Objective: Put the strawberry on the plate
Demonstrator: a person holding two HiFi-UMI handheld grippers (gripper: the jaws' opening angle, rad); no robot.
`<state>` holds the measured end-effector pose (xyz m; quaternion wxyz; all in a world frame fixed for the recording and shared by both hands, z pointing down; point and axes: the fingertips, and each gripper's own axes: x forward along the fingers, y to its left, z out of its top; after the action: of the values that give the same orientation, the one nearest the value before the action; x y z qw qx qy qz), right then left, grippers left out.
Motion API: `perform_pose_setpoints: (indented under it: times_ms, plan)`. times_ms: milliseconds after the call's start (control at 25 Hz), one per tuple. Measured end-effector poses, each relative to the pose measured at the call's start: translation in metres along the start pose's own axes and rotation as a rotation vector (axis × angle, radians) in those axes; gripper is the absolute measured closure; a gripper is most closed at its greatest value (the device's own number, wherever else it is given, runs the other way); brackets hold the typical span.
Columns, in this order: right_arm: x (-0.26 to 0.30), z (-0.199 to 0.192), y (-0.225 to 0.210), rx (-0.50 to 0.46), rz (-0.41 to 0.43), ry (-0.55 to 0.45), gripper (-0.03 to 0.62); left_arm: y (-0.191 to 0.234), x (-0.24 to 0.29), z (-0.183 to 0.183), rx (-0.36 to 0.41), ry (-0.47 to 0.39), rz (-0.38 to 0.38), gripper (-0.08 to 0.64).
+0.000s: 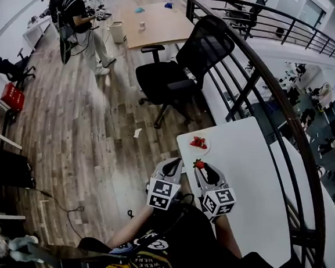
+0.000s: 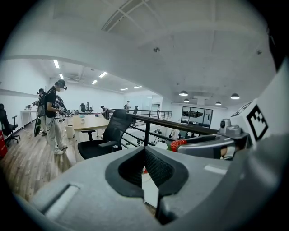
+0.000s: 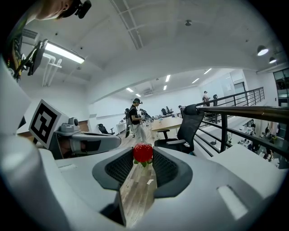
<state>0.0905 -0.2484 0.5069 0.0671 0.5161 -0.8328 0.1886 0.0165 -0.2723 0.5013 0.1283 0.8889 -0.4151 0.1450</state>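
Strawberry (image 3: 143,153) is pinched at the tips of the right gripper (image 1: 200,168), near the plate (image 1: 204,150) but not yet on it, so only placing and releasing seems left, while the left gripper (image 1: 172,165) is pressed together on nothing.

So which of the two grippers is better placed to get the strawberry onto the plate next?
The right. The right gripper has the strawberry pinched between its jaws, and it hangs just short of the plate. The left gripper sits beside it, jaws together with nothing in them.
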Motion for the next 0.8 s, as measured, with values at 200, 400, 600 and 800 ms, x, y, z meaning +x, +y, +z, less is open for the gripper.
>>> perform_pose_setpoints:
  times_ms: [200, 400, 600, 800]
  plan:
    - [-0.003, -0.004, -0.025, 0.022, -0.011, 0.002, 0.456, -0.007, 0.026, -0.012, -0.015, 0.036, 0.004, 0.555]
    - [-0.001, -0.012, -0.048, 0.033, -0.029, 0.027, 0.456, -0.023, 0.043, -0.016, 0.015, 0.062, -0.039, 0.555]
    - [0.017, -0.031, -0.062, 0.054, -0.075, 0.064, 0.456, 0.008, 0.052, -0.028, -0.002, 0.094, -0.017, 0.555]
    - [0.041, -0.052, -0.082, 0.041, -0.091, 0.121, 0.456, 0.029, 0.080, -0.043, 0.026, 0.117, -0.020, 0.555]
